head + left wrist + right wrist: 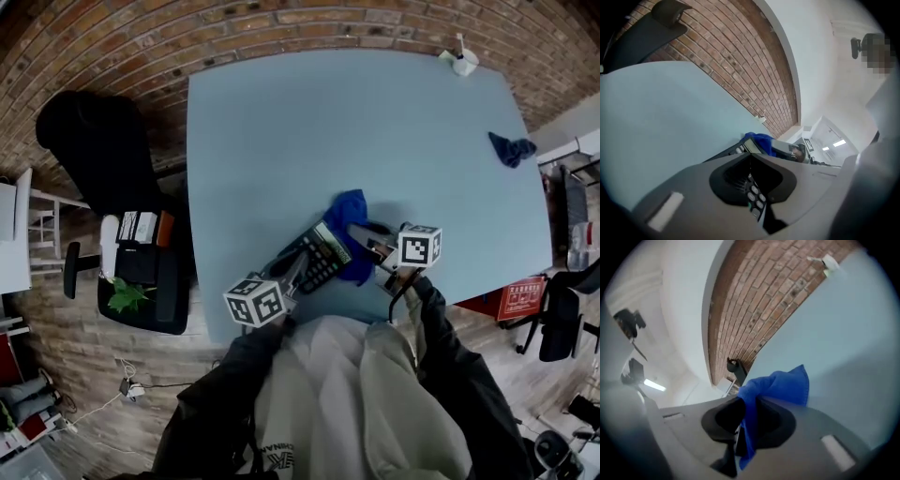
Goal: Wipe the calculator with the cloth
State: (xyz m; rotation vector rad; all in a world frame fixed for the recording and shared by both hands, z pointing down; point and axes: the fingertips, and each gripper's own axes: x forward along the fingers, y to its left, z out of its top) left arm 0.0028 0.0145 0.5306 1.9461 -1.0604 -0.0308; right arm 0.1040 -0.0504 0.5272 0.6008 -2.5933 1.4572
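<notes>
Calculator, black and flat with grey keys (314,255), is over the pale blue table's (309,131) near edge, clamped in the left gripper (296,270). The right gripper (364,236) pinches a bright blue cloth (349,211) covering its display end. A crumpled dark blue rag (511,148) lies well apart.

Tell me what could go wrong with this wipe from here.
The left gripper pinches the calculator by one end only, so wiping pressure may twist it loose. The right gripper holds just a fold of the cloth, which might slip out. Both are near the table edge, so anything dropped could go over.
</notes>
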